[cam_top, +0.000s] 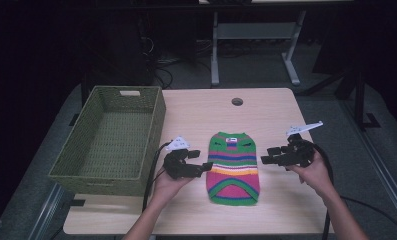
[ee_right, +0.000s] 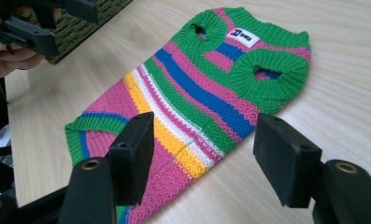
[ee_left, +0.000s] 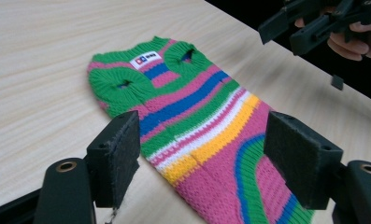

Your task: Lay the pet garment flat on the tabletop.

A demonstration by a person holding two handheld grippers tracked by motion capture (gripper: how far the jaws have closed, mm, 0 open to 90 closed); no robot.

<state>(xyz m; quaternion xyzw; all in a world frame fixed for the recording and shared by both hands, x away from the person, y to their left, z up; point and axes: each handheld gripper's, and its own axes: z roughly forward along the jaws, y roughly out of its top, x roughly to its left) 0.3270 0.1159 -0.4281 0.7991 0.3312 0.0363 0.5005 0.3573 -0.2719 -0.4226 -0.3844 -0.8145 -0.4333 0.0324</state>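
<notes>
We're over the desk now, and the striped knitted pet sweater lies flat on the pale wood between our two hands, its collar and white label pointing away from us. Our left gripper sits just beside the sweater's left edge, jaws spread wide with nothing between them; in the left gripper view the yellow and white stripes of the sweater show in the gap beyond the pads, and the pads are clear of the knit. Our right gripper hovers just off the sweater's right edge, also wide apart and holding nothing; in the right gripper view the sweater stretches beyond the two black pads, armholes toward the far end. Both grippers face inward toward the garment from opposite sides. Over on the left of the desk stands the green woven basket, well apart from the sweater, and we see nothing inside it.
</notes>
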